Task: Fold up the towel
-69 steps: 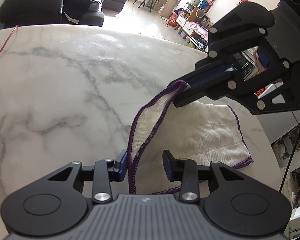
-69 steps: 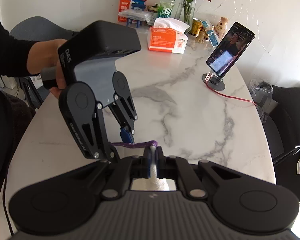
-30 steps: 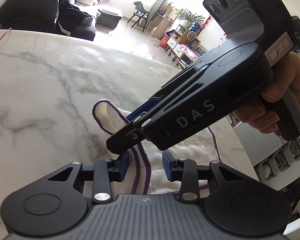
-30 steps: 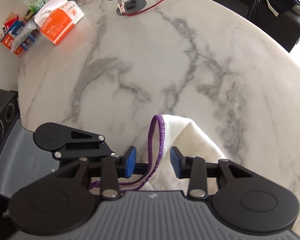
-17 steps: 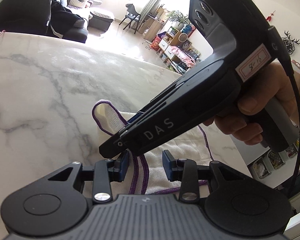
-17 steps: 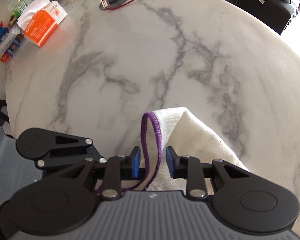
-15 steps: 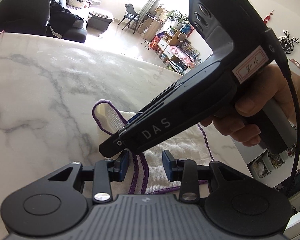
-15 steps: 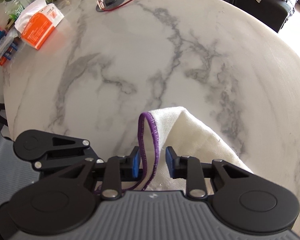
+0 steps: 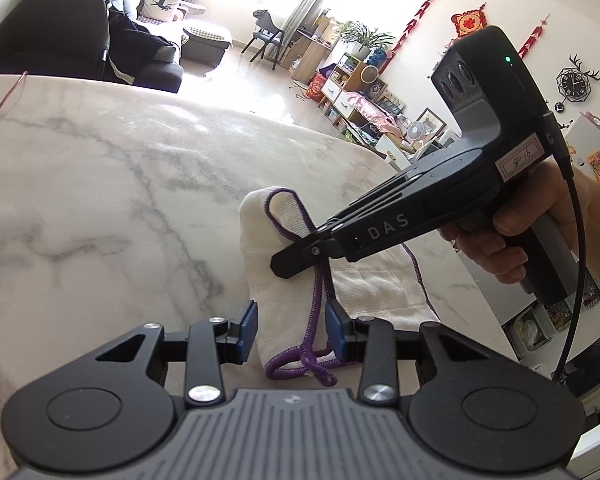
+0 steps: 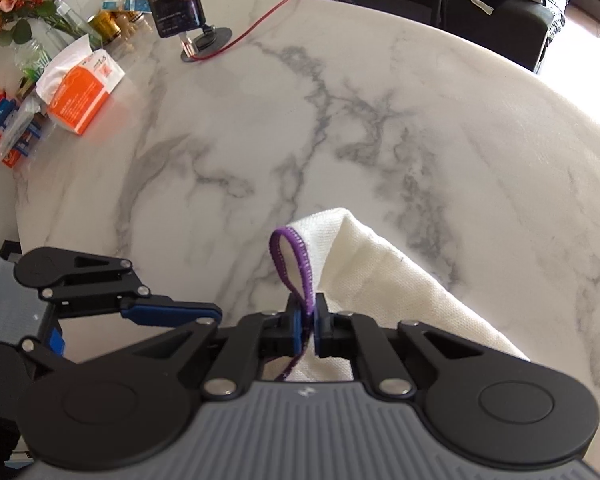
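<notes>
Left wrist view: my left hand-held gripper [image 9: 292, 330] is released, straddling the towel [image 9: 284, 280] on the marble worktop [image 9: 100, 200]. Right wrist view: my right hand-held gripper [image 10: 307, 330] is clenched on the towel's purple hem [image 10: 300, 264], holding it up.

"DAS" is printed on the right claw [image 9: 296, 262], whose handwritten sticker [image 9: 520, 159] reads "8-16"

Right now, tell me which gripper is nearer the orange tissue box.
Left. The left gripper sits open on the tissue box side of the table; the right gripper, clamped on the towel, lies farther off.
</notes>
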